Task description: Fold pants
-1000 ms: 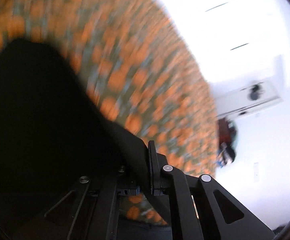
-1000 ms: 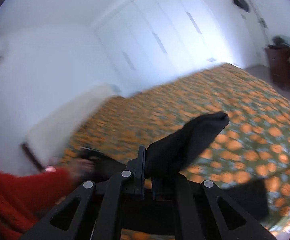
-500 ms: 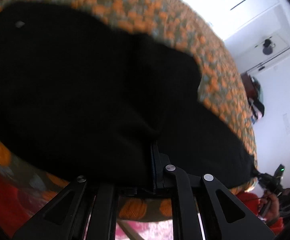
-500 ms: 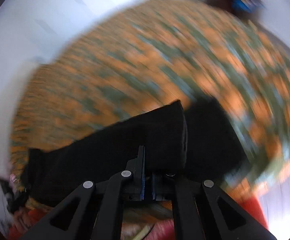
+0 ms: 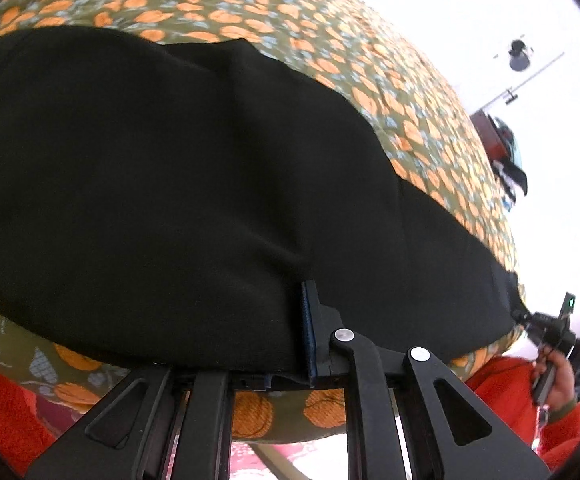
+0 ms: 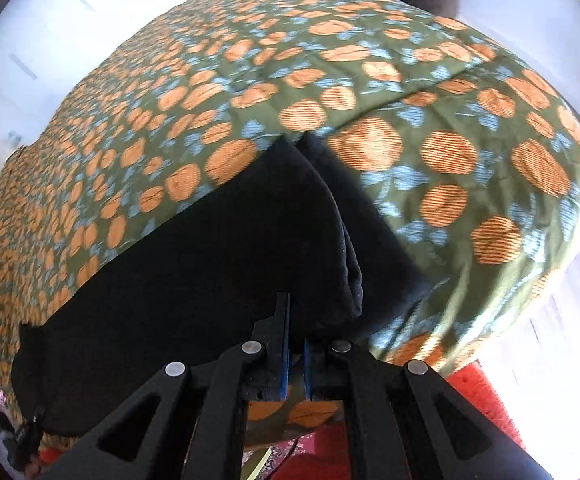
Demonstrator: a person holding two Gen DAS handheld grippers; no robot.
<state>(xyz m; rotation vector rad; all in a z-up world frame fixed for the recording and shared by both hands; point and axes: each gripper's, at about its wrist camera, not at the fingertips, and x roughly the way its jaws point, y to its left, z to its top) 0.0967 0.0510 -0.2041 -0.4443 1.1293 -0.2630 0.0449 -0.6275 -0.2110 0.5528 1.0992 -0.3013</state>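
The black pants point(image 5: 178, 184) lie spread along the near edge of a bed, stretched between both grippers. My left gripper point(image 5: 296, 320) is shut on the pants' near edge; the cloth covers its left finger. In the right wrist view the pants point(image 6: 194, 280) run off to the left, and their leg end is doubled over with a fold line at the right. My right gripper point(image 6: 296, 344) is shut on that end. The right gripper also shows in the left wrist view point(image 5: 530, 318), at the pants' far right end, held by a hand.
The bed cover point(image 6: 370, 92) is green with orange pumpkins and blue leaves. White wardrobe doors point(image 5: 538, 64) stand behind. A dark cabinet with clutter point(image 5: 502, 148) is beside the bed. The person's red sleeve point(image 5: 502, 392) and a red floor rug point(image 6: 474, 396) are near.
Both grippers have come down from the air to the bed's near edge, and the pants now lie flat and stretched on the cover. The blur has settled.
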